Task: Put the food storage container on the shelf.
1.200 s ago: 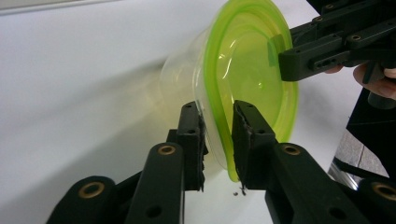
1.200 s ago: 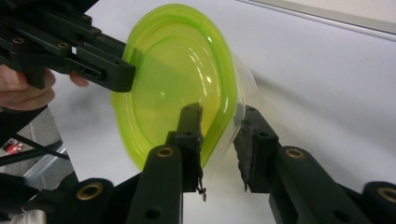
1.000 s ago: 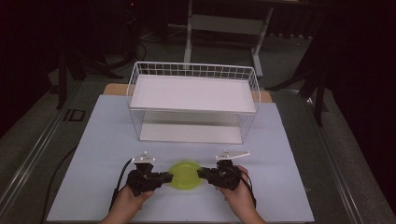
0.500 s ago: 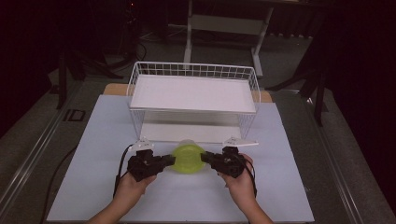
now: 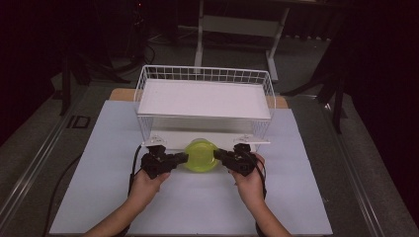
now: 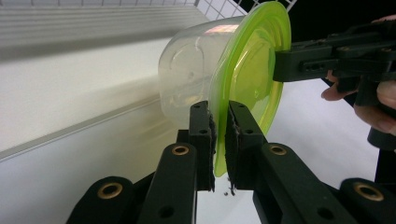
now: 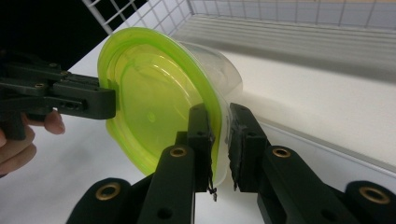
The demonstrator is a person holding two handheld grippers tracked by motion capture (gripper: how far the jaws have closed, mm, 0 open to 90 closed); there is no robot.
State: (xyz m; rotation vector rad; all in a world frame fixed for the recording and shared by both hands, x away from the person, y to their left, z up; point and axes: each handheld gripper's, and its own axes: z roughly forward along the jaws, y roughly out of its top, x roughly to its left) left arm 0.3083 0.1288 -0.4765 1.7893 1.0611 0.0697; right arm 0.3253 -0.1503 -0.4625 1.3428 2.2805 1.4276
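The white table mat (image 5: 99,163) carries a white wire basket with a flat white shelf panel (image 5: 205,98) at its far middle, and the work in hand appears to be carrying a clear plastic tub with a lime-green lid (image 5: 200,155) toward the open space beneath that panel. The tub sits just in front of the basket's near edge, held off the mat between the two tools, tipped so the lid faces the person and the clear body points toward the basket. The left gripper (image 6: 219,140) has its jaws nearly closed, pinching the lid rim at the tub's left side; the right gripper (image 7: 219,140) likewise stands clamped on the rim at the right side, one pad on the green lid and one on the clear wall. Judgement: both grips bear on a thin rim only, so the hands should advance together at equal pace, keeping spacing constant to avoid twisting the lid off. The tub should be levelled before entry, kept clear of the wire front and panel edge, and released only once resting
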